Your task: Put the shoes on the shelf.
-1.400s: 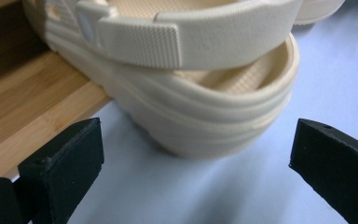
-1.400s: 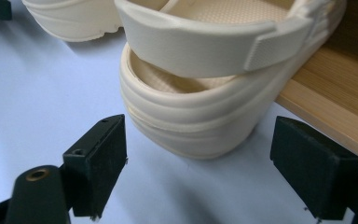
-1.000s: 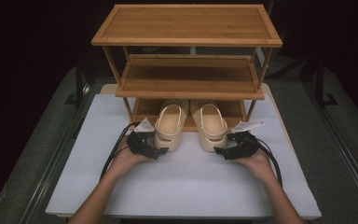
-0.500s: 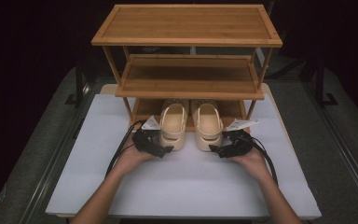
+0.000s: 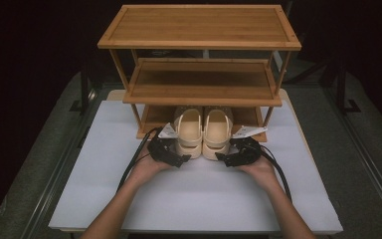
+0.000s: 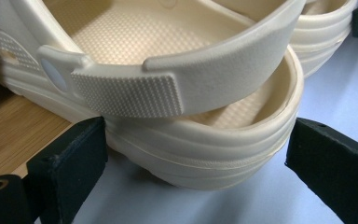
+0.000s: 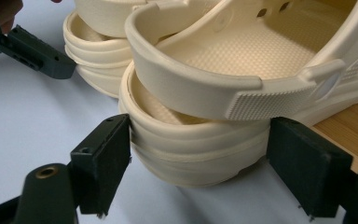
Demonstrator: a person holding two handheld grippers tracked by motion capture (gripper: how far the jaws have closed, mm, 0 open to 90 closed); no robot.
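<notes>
Two cream clogs stand side by side on the white table, toes under the bamboo rack's bottom shelf (image 5: 154,117), heels toward me. My left gripper (image 5: 181,160) holds the heel of the left clog (image 5: 189,129). In the left gripper view both jaws press that clog's (image 6: 191,102) heel sides, gripper (image 6: 196,154) shut on it. My right gripper (image 5: 222,158) clamps the right clog (image 5: 218,130) the same way. The right gripper view has the jaws of this gripper (image 7: 198,158) tight against that clog's (image 7: 205,140) heel, with the left clog (image 7: 98,56) beyond.
The three-tier bamboo rack (image 5: 199,30) stands at the back of the white table (image 5: 194,199); its upper two shelves are bare. Thin posts flank the clogs. Dark floor and metal rails surround the table. Cables trail back from both grippers.
Both clogs have slid away from me toward the rack and closer together, toes now under the bottom shelf. Both grippers moved forward with them.
</notes>
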